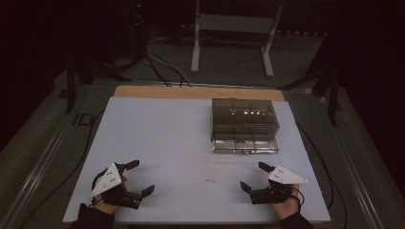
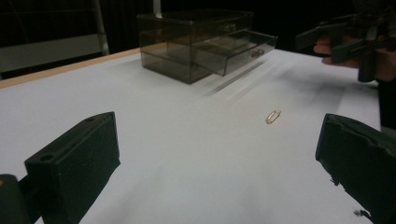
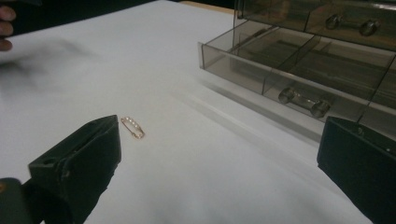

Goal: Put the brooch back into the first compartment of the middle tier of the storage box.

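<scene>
A small gold pin (image 1: 210, 181) lies on the white table top (image 1: 157, 138) between my two grippers; it shows as a thin gold clasp (image 2: 273, 116) in the left gripper view and close to my left jaw (image 3: 133, 127) in the right gripper view. A smoked clear drawer box (image 1: 244, 125) stands at the back right, its lower drawer (image 3: 299, 70) pulled out. My left gripper (image 1: 138, 177) rests near the front left edge, open and empty. My right gripper (image 1: 253, 176) rests at the front right, open and empty.
The table's wooden back edge (image 1: 198, 92) runs behind the drawer box. Beyond it stand a white frame (image 1: 234, 33) and dark cables (image 1: 162, 67) on the floor. The other hand's gripper (image 2: 350, 39) shows far right in the left gripper view.
</scene>
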Tool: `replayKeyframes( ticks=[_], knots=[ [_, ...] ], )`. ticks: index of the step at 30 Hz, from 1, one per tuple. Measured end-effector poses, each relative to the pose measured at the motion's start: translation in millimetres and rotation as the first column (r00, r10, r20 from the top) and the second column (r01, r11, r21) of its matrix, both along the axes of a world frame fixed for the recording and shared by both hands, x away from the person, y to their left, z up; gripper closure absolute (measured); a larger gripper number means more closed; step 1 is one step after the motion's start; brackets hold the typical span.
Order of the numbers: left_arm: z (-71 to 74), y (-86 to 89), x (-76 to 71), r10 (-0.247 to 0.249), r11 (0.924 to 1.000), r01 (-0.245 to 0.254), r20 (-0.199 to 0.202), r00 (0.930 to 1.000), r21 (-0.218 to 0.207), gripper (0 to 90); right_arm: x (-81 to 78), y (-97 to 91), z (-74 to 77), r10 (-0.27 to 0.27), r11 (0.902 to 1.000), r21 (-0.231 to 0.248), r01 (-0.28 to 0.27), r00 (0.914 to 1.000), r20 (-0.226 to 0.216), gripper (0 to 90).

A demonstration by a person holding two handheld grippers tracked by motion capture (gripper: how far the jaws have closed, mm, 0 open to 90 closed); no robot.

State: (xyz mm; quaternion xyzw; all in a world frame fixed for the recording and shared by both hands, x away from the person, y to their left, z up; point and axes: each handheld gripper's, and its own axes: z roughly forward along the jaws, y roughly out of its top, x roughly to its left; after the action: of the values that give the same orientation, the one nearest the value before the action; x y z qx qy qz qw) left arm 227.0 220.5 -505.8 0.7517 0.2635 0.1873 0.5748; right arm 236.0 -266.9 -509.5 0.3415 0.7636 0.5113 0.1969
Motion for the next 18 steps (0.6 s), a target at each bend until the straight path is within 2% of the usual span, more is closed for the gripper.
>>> replayKeyframes(
  ticks=[8,14,18],
  knots=[
    [0.1,0.2,1.8,0.011,0.9999,-0.011,-0.008,0.9999,-0.013,0.4,-0.8,-1.9,0.8,-0.018,0.9997,0.019,0.018,0.9998,0.002,0.0],
    [0.7,0.1,2.2,0.007,0.9998,-0.007,-0.005,1.0000,-0.020,0.3,0.0,-1.0,-0.6,-0.017,0.9998,0.006,0.017,0.9997,-0.020,0.0],
    [1.0,2.1,1.3,0.010,0.9996,-0.010,-0.007,0.9999,-0.026,0.4,-1.3,-0.9,1.5,-0.032,0.9995,0.002,0.032,0.9995,-0.007,0.0]
  ],
)
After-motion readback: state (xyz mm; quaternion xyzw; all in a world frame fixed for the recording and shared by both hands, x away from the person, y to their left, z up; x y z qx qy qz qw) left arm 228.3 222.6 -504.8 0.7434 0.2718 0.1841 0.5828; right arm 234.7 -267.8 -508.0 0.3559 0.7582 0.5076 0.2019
